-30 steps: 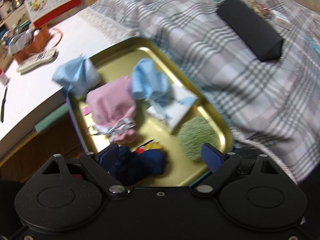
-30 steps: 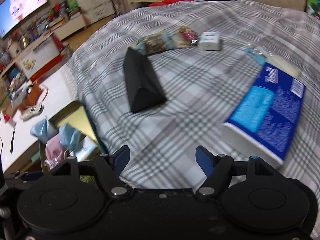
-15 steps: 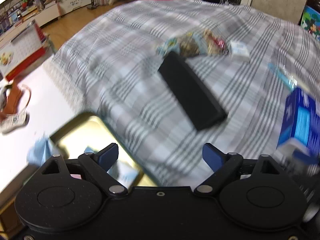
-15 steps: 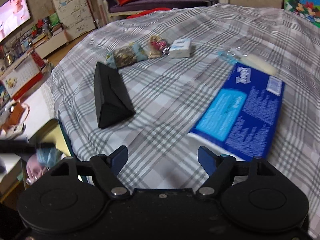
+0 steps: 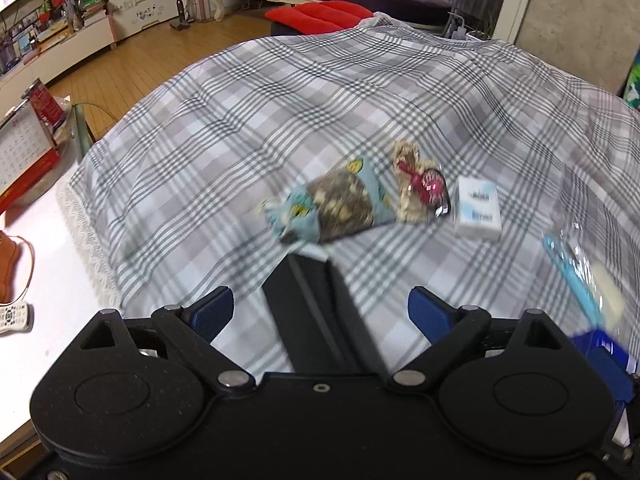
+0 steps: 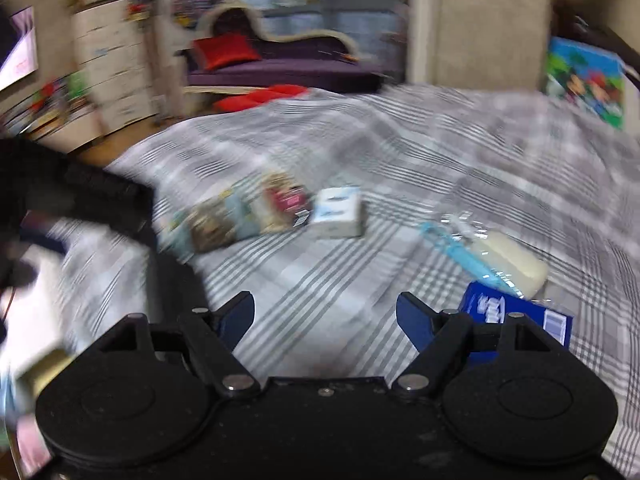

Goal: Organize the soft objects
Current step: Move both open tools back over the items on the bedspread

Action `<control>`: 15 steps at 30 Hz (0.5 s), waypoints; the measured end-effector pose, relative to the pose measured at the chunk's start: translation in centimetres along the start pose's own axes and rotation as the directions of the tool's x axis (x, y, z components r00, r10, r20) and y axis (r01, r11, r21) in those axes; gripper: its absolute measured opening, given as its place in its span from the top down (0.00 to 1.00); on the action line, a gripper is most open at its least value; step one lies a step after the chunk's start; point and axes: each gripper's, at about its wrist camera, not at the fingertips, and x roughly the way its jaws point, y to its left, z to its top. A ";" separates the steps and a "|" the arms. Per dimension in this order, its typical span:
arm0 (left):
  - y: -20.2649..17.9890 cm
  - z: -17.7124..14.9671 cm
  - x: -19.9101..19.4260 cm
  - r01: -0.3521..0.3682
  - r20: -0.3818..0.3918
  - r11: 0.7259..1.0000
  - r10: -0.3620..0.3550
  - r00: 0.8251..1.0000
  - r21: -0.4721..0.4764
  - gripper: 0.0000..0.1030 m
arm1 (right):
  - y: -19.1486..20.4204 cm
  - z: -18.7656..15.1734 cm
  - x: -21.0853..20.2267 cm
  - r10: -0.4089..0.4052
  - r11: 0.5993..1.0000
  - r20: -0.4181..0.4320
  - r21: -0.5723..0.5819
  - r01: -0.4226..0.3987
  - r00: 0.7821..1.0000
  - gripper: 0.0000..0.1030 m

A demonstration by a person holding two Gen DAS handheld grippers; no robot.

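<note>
Both claws have swung from the tray side toward the plaid bedspread (image 5: 280,120), jaws just opening. Left claw (image 5: 320,312) hangs open over a black wedge case (image 5: 316,312); right claw (image 6: 325,312) open, empty.

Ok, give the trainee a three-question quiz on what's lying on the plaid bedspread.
1. True or false: the small white tissue pack lies on the plaid bedspread.
2. What lies directly below the left tool? A) the black triangular case B) a yellow towel C) a green bottle
3. Fill in: the two snack bags lie on the ____ side of the tissue pack in both views.

Key: 1 true; 2 A; 3 left.
</note>
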 end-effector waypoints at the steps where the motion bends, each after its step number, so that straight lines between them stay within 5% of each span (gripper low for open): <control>1: -0.3 0.6 0.6 -0.001 -0.006 1.000 0.001 1.000 -0.005 0.12 | -0.3 0.7 0.8 -0.024 0.999 -0.008 0.025 0.024 1.000 0.25; 9: -2.0 5.0 6.1 -0.043 -0.005 0.996 0.043 0.999 -0.072 0.12 | -5.4 0.5 4.6 -0.052 0.984 0.027 0.174 0.047 0.998 0.25; 15: -1.3 7.9 10.7 -0.183 0.000 0.971 0.185 0.983 -0.152 0.12 | -6.7 0.1 4.5 0.000 0.968 0.078 0.249 -0.019 0.997 0.22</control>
